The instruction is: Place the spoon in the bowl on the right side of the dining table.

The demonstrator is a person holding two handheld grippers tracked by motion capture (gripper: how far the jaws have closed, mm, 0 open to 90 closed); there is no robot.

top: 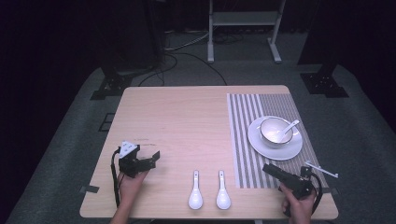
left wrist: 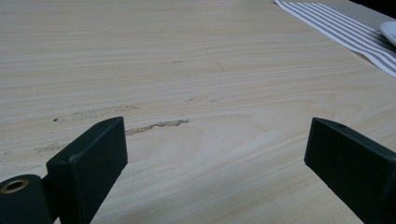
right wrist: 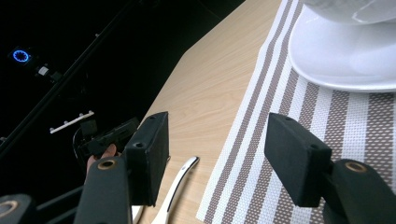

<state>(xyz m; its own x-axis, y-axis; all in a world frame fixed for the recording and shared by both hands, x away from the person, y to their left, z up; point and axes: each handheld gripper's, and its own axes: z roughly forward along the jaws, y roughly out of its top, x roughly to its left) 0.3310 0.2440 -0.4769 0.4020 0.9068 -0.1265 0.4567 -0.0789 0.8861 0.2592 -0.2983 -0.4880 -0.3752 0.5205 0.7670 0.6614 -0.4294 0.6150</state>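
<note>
Spoons (top: 209,191), two, white, seemingly ceramic, side by side.

2 white ceramic spoons (top: 209,190) lie side by side, apart, bowls toward the table's near edge.

Left tongs (top: 156,156) jaws apart, right tongs (top: 266,169) likewise, both low

Left gripper (top: 152,157): black body, blocky matte-black jaws, brass-ringed pivot screw, grey three-cornered top plate, black trailing cable. Right gripper (top: 268,169): black body, rectangular black jaws with small screw holes, brass-ringed pivots, black looped cable. Forearms bare.
</note>
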